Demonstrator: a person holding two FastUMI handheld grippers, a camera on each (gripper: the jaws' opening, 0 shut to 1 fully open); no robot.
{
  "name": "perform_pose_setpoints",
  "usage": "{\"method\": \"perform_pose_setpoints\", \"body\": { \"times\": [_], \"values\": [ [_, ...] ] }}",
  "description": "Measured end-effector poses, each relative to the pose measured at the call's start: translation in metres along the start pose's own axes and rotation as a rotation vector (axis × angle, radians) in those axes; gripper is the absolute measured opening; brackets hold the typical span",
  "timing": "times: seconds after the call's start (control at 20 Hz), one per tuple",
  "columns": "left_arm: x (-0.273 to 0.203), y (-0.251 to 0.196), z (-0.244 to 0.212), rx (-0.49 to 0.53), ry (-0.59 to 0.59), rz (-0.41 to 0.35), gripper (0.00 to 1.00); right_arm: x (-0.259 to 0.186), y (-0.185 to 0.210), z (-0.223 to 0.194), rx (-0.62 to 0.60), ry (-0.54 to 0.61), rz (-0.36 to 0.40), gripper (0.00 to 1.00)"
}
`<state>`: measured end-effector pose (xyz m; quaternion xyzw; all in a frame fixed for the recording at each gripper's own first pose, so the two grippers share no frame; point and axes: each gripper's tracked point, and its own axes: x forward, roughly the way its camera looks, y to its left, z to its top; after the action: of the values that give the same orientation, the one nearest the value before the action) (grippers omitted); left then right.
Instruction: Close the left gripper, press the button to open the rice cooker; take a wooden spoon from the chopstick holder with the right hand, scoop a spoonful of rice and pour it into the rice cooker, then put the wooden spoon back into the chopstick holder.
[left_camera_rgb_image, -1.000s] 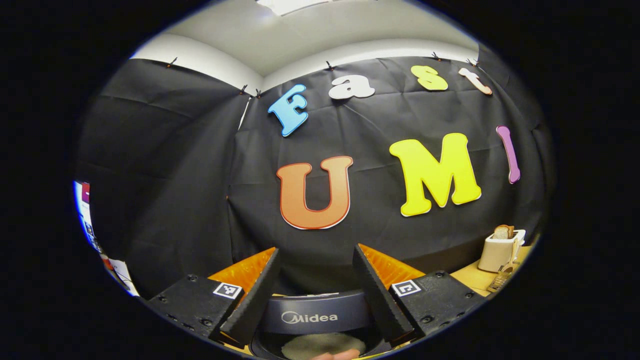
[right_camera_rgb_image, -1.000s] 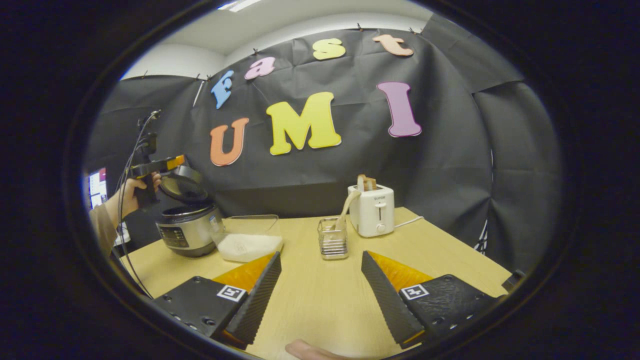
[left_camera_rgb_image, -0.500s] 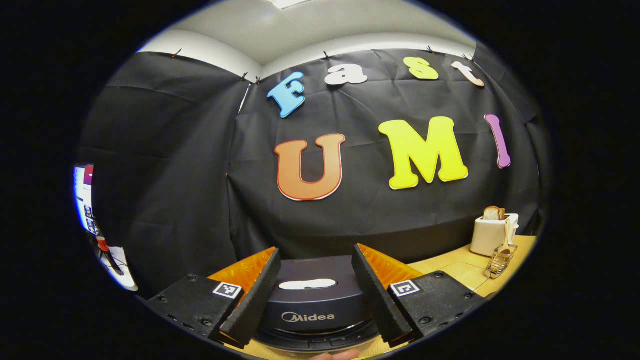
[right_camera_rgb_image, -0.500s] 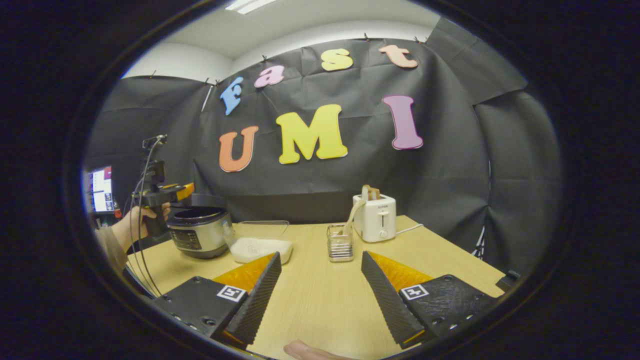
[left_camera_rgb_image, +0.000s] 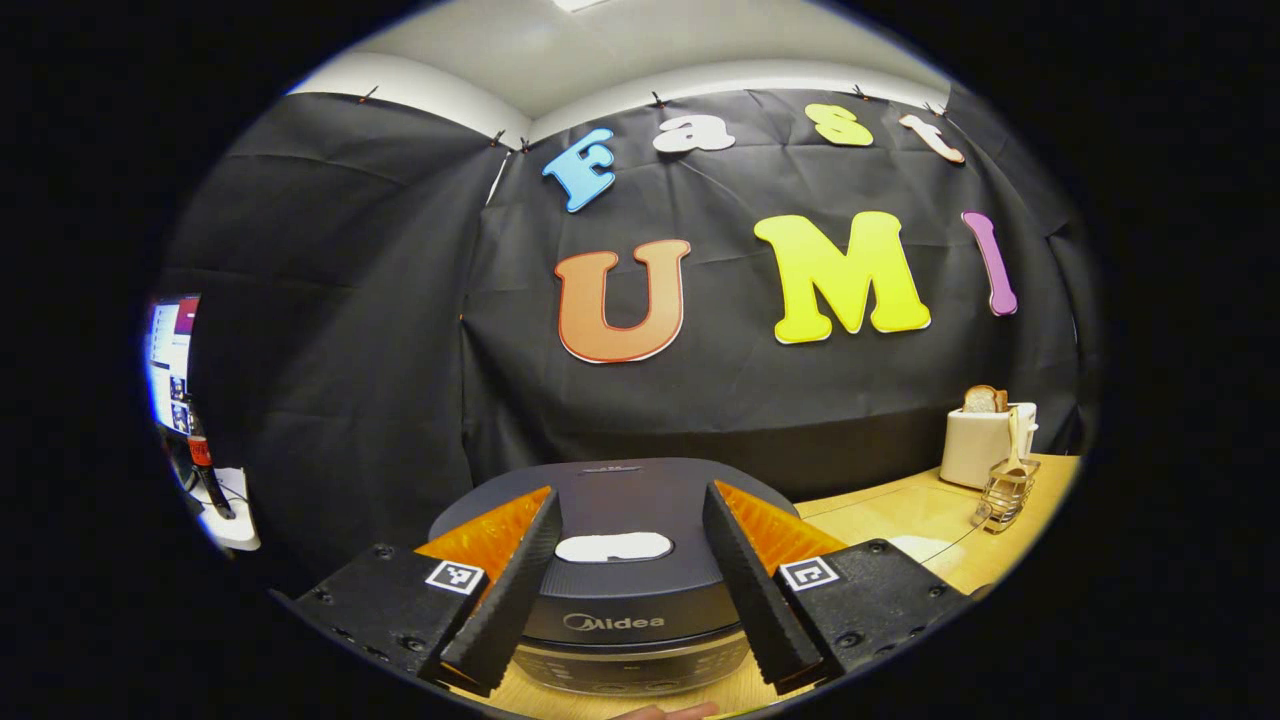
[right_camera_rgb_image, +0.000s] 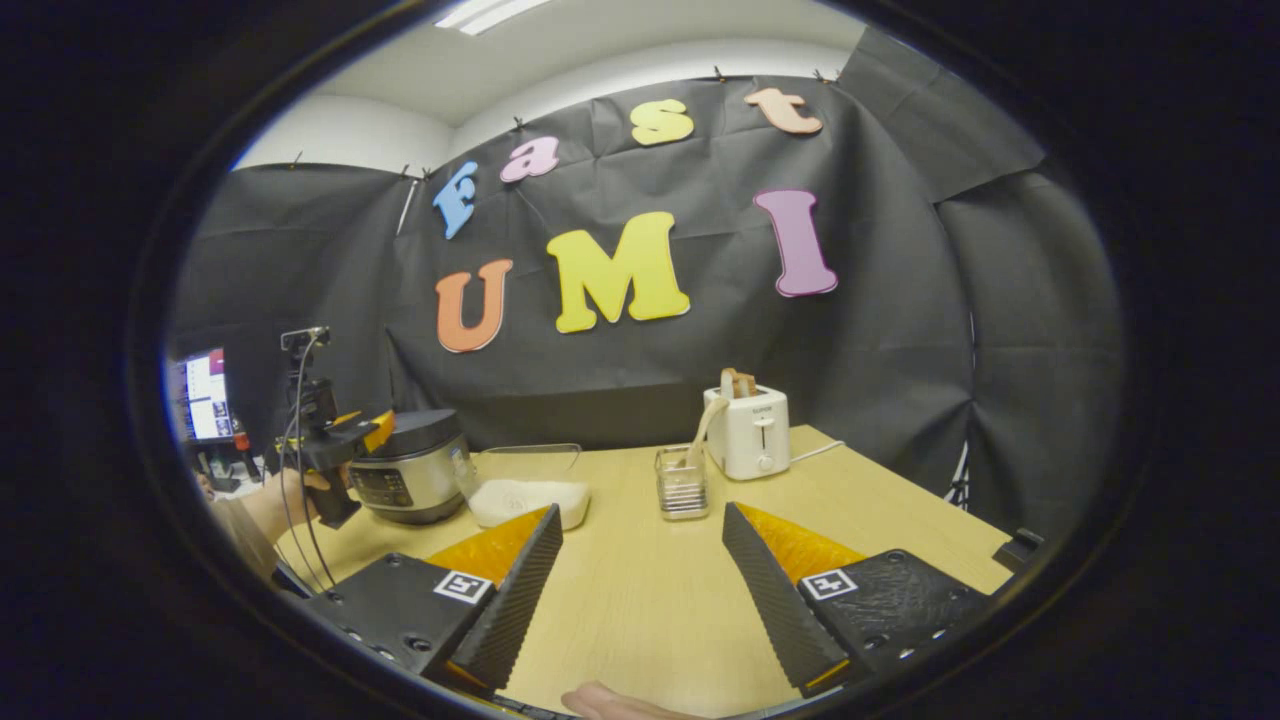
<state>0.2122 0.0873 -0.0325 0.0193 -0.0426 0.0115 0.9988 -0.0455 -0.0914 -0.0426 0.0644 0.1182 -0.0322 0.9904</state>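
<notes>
Fingers of the left gripper (left_camera_rgb_image: 628, 585) stood apart, framing the rice cooker (left_camera_rgb_image: 620, 560), lid down. By my read the press was still to come: those fingers wanted closing first, then a straight push on the pale lid button (left_camera_rgb_image: 613, 547), squarely, so the tip wouldn't skid. Right gripper (right_camera_rgb_image: 640, 600) hung spread and empty above the table's (right_camera_rgb_image: 640, 590) near edge. Farther on, mid-table, the chopstick holder (right_camera_rgb_image: 682, 482) held the wooden spoon (right_camera_rgb_image: 697, 432); the rice tub (right_camera_rgb_image: 525, 490) sat beside the cooker toward the left edge.
</notes>
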Motion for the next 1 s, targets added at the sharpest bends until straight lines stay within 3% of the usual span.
{"method": "perform_pose_setpoints", "body": {
  "times": [0.05,0.2,0.25,0.3,0.55,0.6,0.65,0.95,1.0],
  "values": [
    [0.001,0.000,-0.003,0.002,-0.001,0.004,0.91,-0.001,-0.001,0.000,0.001,0.000,-0.002,0.92],
    [-0.001,0.002,-0.003,0.003,-0.015,0.018,0.89,0.001,-0.002,-0.002,0.016,0.007,0.000,0.96],
    [-0.001,0.001,-0.004,0.006,-0.007,0.024,0.89,0.001,-0.001,-0.003,0.023,0.014,0.005,0.92],
    [-0.002,0.001,-0.004,0.008,0.001,0.030,0.87,0.002,0.001,-0.005,0.029,0.021,0.012,0.96],
    [-0.016,-0.005,-0.004,0.000,0.045,0.026,0.86,0.003,0.004,-0.009,0.027,0.039,0.022,0.92],
    [-0.023,-0.011,-0.004,-0.003,0.059,0.009,0.77,0.003,0.004,-0.008,0.023,0.039,0.021,0.92],
    [-0.030,-0.018,-0.004,-0.010,0.078,-0.010,0.82,0.003,0.006,-0.006,0.018,0.035,0.020,0.92],
    [-0.094,-0.040,0.018,-0.055,0.137,-0.045,0.82,0.001,0.023,0.015,-0.019,-0.005,0.031,0.92],
    [-0.109,-0.044,0.022,-0.066,0.134,-0.050,0.82,0.001,0.027,0.021,-0.026,-0.020,0.030,0.96]
  ]
}}
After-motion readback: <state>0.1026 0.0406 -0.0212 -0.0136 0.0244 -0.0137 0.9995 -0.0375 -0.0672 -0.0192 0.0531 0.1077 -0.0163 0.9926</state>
